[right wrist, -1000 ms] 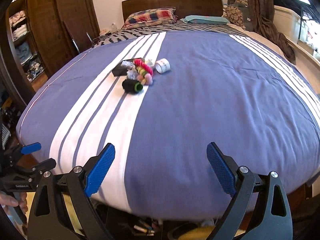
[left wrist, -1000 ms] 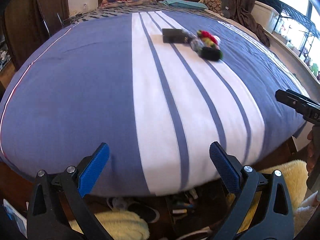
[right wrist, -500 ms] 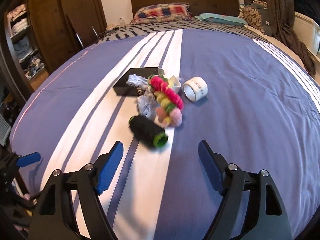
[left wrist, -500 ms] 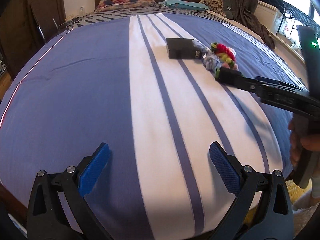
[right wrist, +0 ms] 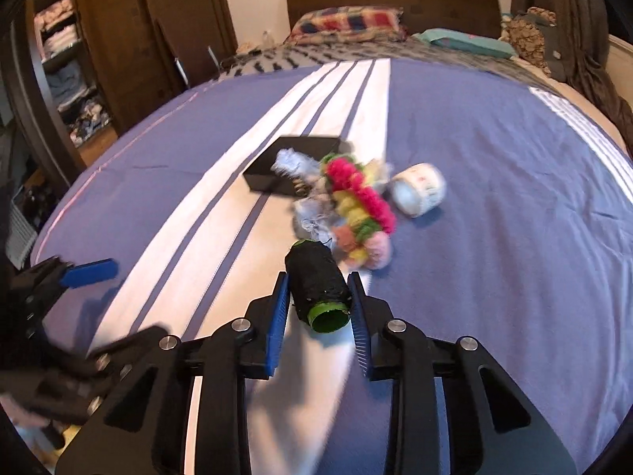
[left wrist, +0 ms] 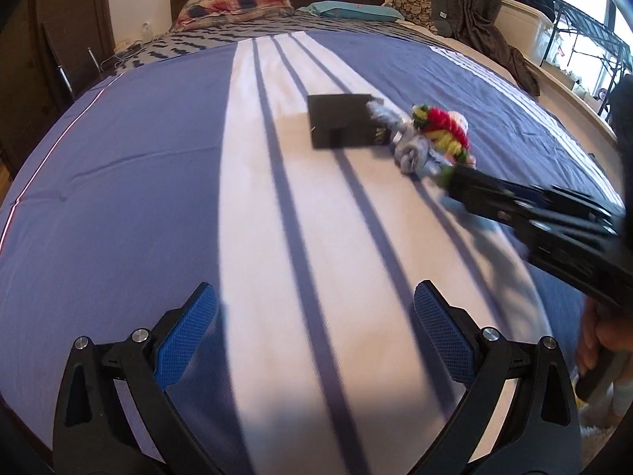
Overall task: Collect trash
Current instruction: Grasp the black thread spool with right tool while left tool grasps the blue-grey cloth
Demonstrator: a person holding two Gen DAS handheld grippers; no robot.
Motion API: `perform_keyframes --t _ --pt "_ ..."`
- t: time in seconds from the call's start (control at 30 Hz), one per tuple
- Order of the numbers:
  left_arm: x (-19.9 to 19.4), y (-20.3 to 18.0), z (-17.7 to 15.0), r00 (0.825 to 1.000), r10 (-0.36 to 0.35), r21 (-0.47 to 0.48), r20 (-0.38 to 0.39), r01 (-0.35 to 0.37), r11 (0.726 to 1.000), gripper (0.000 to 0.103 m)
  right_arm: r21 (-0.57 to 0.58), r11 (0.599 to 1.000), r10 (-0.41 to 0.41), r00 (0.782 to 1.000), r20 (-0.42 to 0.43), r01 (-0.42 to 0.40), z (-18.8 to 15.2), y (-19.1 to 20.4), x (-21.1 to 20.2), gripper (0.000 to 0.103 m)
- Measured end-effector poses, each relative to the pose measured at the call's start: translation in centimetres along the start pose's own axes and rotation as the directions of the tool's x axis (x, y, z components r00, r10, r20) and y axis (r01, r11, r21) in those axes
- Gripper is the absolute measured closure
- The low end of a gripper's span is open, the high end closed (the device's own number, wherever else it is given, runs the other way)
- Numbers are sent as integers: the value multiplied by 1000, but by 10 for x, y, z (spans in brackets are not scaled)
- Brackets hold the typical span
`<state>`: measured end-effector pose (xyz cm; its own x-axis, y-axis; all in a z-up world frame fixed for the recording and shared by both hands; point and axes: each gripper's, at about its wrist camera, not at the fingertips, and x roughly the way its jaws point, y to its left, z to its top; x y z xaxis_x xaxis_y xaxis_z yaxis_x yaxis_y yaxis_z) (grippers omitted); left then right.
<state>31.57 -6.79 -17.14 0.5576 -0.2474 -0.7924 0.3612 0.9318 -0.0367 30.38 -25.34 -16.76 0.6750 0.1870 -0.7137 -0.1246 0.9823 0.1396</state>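
Right gripper (right wrist: 318,308) has its blue pads pressed on both sides of the black spool (right wrist: 316,285) on the bed (right wrist: 494,198). The spool's long side runs along the fingers, green end toward the camera. Its far end touches the blurry pom-pom string (right wrist: 356,206). Left gripper (left wrist: 314,330) is spread wide, holding nothing. From there, the spool is mostly hidden.

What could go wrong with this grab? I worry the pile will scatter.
The right claw straddles the black spool at its near, green-rimmed end, so the round spool may roll or slip out as the pads squeeze. The pom-pom string and gray yarn lie right against the spool's far end; loose strands could snag and drag along when it lifts.
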Motion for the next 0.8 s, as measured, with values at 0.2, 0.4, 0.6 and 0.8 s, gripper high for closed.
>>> perform_keyframes --t 0.2,0.4,0.6,0.8 --pt "16 -24 33 998 -47 24 35 47 999 9 39 997 -70 996 49 69 -2 -34 -31 72" --pt "41 -47 62 995 -89 52 33 87 995 38 77 994 -83 994 65 78 -13 -59 -45 72" --pt "68 -60 79 996 -93 67 10 92 994 49 90 992 -89 994 70 83 -22 -68 -51 72" --pt "68 -60 78 992 -125 54 -1 125 991 77 99 992 -91 993 74 84 -28 -68 -59 72"
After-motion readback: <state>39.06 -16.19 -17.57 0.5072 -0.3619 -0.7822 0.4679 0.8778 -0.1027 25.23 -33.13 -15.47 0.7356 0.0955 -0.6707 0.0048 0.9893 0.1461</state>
